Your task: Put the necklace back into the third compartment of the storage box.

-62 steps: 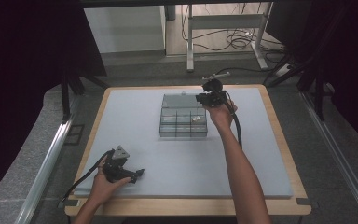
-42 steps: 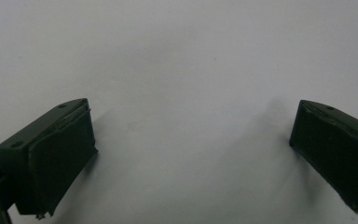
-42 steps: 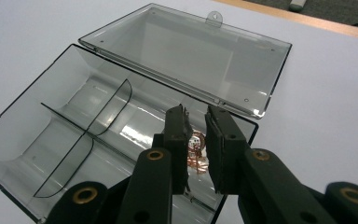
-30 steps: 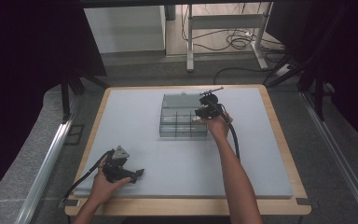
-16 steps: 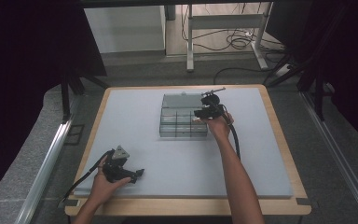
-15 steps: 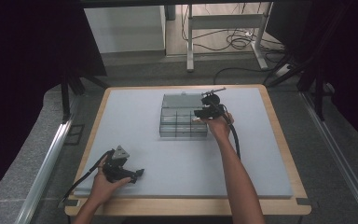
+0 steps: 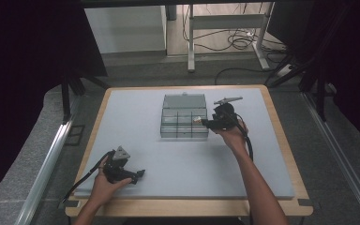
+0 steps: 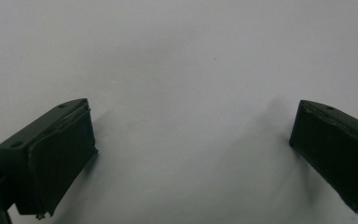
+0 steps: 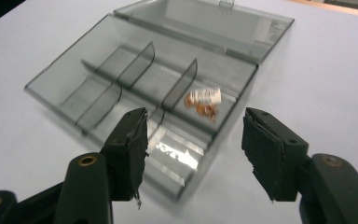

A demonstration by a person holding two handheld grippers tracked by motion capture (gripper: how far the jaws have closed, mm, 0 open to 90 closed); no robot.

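A clear plastic compartment box point(image 7: 178, 129) lies open mid-table, its lid point(image 7: 184, 101) flat behind it. A small packet point(image 9: 203, 100) with a white label and orange-brown bits rests in a compartment at the box's right end, where it looks like a pale speck point(image 7: 198, 121) from above. My right gripper point(image 7: 205, 123) hovers just right of the box, pointing at it. Its jaws point(image 9: 195, 128) have just been opening and stand open with nothing between them, the packet lying beyond the tips. My left gripper point(image 7: 139, 174) rests near the front left, open point(image 8: 191, 154) over bare table.
The grey mat point(image 7: 150, 154) covers a wooden table point(image 7: 276, 126). Cables trail from both grippers toward the person. Dark curtains and metal rails flank the table; a desk frame point(image 7: 225, 28) and floor cables lie beyond its far edge.
The right gripper has drawn back from above the box to its right side and a little nearer the person, and its jaws have opened. The left gripper has stayed still.
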